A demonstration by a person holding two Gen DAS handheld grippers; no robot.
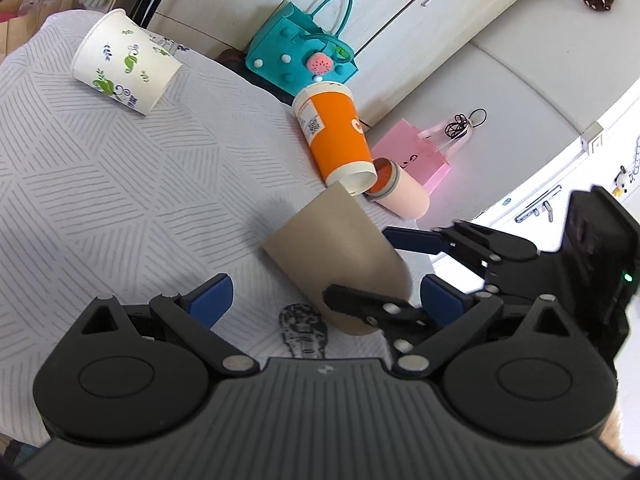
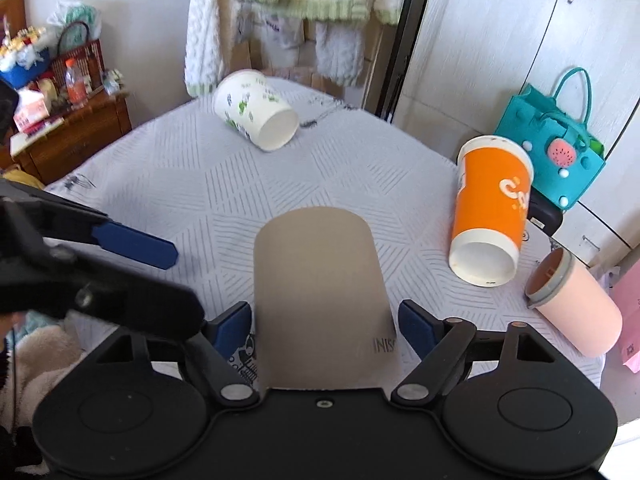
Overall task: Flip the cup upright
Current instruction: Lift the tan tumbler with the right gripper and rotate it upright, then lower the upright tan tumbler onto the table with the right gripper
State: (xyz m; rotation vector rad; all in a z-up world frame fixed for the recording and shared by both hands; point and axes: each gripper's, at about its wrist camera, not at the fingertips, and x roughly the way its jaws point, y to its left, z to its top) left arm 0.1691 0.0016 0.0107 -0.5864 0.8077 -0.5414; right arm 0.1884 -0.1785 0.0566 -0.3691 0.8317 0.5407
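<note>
brown cup (image 2: pixel 320 292) lies on the table's near edge, long axis pointing away | right gripper (image 2: pixel 324 324) straddles it, fingers spread, nearer | left gripper (image 1: pixel 324 300) open, beside

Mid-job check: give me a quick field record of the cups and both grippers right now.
surface: white patterned tablecloth
brown cup: lying on its side, between the right gripper fingers, not visibly clamped
right gripper: open, straddling the brown cup
left gripper: open, holding nothing, brown cup just ahead of it
orange cup: tipped over, base toward the right wrist camera
floral white cup: on its side at the far end
pink cup: on its side near the table edge
</note>
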